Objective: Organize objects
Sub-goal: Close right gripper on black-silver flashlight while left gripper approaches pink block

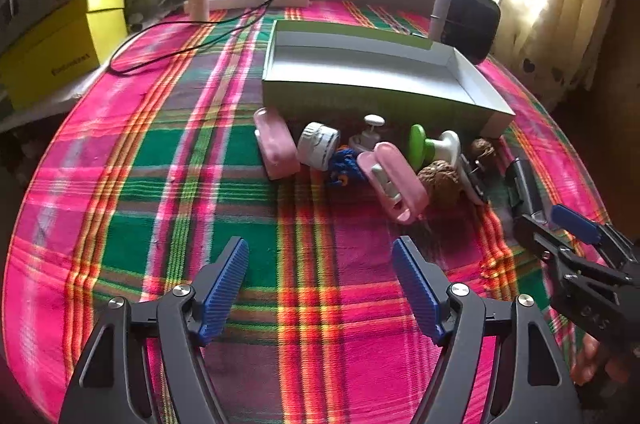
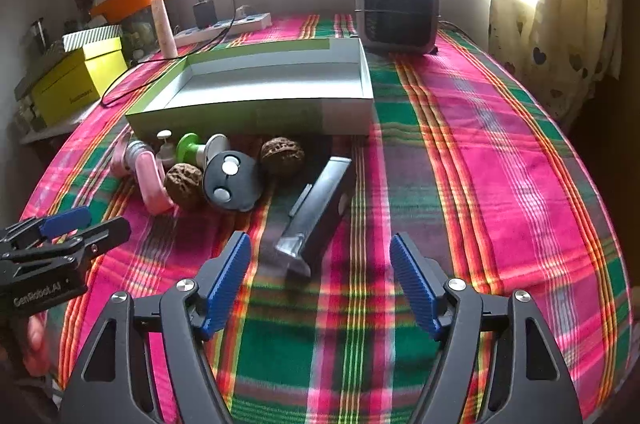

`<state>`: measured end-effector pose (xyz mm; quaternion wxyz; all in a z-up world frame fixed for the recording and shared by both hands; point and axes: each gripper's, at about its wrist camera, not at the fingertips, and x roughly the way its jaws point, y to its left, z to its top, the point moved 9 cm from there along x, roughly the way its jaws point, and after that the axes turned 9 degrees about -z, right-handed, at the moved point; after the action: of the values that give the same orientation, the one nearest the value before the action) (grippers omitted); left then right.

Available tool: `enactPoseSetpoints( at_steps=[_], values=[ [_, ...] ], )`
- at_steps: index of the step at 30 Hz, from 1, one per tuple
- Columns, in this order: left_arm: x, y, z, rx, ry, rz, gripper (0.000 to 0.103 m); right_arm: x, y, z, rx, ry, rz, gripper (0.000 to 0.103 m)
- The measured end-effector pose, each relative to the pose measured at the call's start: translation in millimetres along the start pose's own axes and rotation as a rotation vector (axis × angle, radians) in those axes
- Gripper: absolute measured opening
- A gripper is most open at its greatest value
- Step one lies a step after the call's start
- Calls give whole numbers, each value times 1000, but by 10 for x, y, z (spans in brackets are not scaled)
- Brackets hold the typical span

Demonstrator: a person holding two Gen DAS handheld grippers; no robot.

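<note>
Both grippers hover above the plaid surface (image 2: 480, 152) with jaws apart and nothing between them: the left gripper (image 1: 320, 284) and the right gripper (image 2: 320, 280).

Use the tray (image 2: 256, 92) as the landmark. It appears empty. The items to organize lie in a loose row along its near wall.

- Trimmer (image 2: 316, 208): the dark, slim body lying nearest the right gripper, just in front of the tray's near wall. Judge it rigid, fairly light and smooth-sided. Close across the narrow mid-body, not the metal tip, which looks slick.
- Walnuts (image 2: 282, 152): hard, ridged and round. Expect them to roll; grip across the widest part.
- Black disc (image 2: 232, 184): it leans among the walnuts, so take it by its edges.
- Pink case (image 1: 394, 180) and white jar (image 1: 318, 146): probably light plastic. The case lies open, so it may flex or hinge when squeezed.
- Green spool (image 2: 196, 148): hold it at the narrow waist
</note>
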<state>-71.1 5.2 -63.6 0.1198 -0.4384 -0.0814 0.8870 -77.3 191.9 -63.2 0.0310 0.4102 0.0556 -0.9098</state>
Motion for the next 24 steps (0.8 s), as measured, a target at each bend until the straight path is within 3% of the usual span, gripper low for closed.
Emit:
enactPoseSetpoints(
  at_steps=[2,15,18,20,24],
  values=[
    [2,-60,28,0,-1,-32,74,41,17,7,-10,12,4,66],
    [92,-173,141,-25,10,-64,74,157,-34,69,-3,33,-8,57],
    [132,-180,146,-35,21,-64,74,160,-60,74,-7,31,-19,48],
    [154,-196,159,-34,24,-68,74,161,-91,80,-4,30,-32,37],
    [185,-208,184,-36,20,-56,72,157,-109,82,-4,28,-29,34]
  ],
)
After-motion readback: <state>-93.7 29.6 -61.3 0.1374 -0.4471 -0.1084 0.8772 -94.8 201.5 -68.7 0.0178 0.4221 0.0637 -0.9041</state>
